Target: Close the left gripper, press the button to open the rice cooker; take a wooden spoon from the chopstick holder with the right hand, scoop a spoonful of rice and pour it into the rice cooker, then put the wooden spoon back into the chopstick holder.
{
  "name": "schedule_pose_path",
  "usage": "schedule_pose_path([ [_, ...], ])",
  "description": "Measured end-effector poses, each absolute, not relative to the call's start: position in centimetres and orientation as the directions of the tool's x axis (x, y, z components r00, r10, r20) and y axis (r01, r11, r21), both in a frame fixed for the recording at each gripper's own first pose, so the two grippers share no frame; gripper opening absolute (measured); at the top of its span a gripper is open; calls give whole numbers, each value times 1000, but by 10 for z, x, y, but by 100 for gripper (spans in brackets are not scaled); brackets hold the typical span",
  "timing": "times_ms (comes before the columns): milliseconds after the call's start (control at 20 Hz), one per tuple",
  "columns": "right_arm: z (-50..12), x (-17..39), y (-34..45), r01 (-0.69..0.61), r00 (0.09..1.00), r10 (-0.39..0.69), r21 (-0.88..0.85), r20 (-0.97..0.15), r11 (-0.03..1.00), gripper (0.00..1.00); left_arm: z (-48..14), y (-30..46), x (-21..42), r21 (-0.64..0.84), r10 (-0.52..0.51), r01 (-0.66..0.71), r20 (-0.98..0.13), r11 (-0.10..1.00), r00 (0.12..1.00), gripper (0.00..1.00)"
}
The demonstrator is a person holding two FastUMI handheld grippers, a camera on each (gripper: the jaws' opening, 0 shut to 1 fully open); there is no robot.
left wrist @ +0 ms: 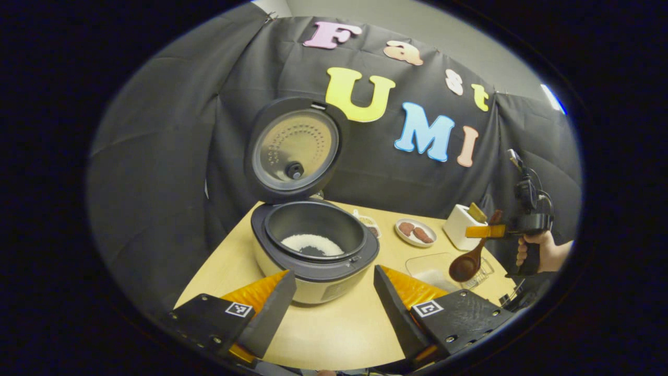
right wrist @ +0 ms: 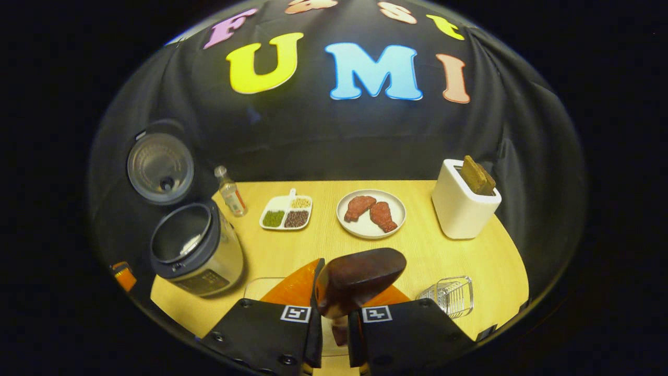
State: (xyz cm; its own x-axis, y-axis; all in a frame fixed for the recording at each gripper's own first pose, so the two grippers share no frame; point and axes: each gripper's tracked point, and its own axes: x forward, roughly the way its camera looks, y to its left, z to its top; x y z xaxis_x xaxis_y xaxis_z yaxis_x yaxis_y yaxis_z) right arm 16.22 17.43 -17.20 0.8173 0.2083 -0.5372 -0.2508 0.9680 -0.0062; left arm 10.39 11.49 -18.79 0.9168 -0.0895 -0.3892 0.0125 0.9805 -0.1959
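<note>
Around the table (right wrist: 323, 250) in the right gripper view: a plate (right wrist: 371, 213) with two pieces of meat at twelve o'clock, a divided dish of beans (right wrist: 286, 212) and a small bottle (right wrist: 231, 191) at eleven, the white chopstick holder (right wrist: 463, 201) at one, a wire basket (right wrist: 451, 295) low at four. The rice cooker (left wrist: 313, 245) stands open, lid (left wrist: 295, 149) upright, rice (left wrist: 312, 243) lying in the pot. The left gripper (left wrist: 334, 292) is spread wide, nothing between its fingers, the cooker right ahead of it. The right gripper (right wrist: 334, 318) pinches the wooden spoon (left wrist: 472, 250) by the handle. In the left gripper view the spoon hangs steeply, bowl down toward seven o'clock, above a clear container (left wrist: 430, 266), with the chopstick holder just behind.
</note>
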Motion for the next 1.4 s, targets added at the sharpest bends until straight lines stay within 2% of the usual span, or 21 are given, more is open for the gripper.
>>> schedule_pose_path([
  [50,-182,161,175,-258,810,204,-23,-550,966,22,-187,115,100,-202,-90,11,-386,979,918,95],
  [100,-192,160,176,-260,803,198,-31,-562,965,22,-186,116,100,-205,-89,10,-382,979,920,93],
  [200,-208,155,179,-270,786,202,-30,-585,962,19,-186,116,97,-194,-84,10,-381,981,921,95],
  [250,-217,153,182,-274,769,204,-25,-605,961,21,-187,117,94,-186,-82,10,-382,982,921,95],
  [450,-240,142,205,-235,713,253,118,-654,965,22,-195,120,84,-172,-72,2,-398,985,915,95],
  [700,-243,133,233,-222,665,317,227,-676,948,22,-195,119,71,-177,-54,-21,-402,984,914,95],
  [750,-242,134,236,-213,663,317,236,-678,948,19,-196,120,67,-176,-50,-24,-404,984,914,95],
  [950,-245,129,256,-182,632,362,322,-685,929,18,-200,126,57,-174,-40,-36,-417,984,908,95],
  [1000,-244,129,259,-170,629,367,339,-686,925,22,-199,128,57,-172,-37,-38,-418,984,908,95],
  [1100,-242,129,264,-159,622,375,358,-687,920,19,-196,134,57,-162,-30,-41,-413,986,910,95],
  [1150,-242,129,264,-152,618,378,367,-689,918,22,-195,137,58,-156,-23,-44,-409,987,912,95],
  [1250,-240,128,261,-122,618,380,394,-688,911,19,-193,139,60,-154,-18,-49,-404,987,915,95],
  [1300,-239,131,257,-109,620,384,410,-684,906,22,-193,138,62,-155,-17,-50,-404,987,915,95],
  [1400,-234,133,248,-76,632,394,452,-667,889,21,-194,137,63,-160,-20,-50,-406,986,914,95],
])
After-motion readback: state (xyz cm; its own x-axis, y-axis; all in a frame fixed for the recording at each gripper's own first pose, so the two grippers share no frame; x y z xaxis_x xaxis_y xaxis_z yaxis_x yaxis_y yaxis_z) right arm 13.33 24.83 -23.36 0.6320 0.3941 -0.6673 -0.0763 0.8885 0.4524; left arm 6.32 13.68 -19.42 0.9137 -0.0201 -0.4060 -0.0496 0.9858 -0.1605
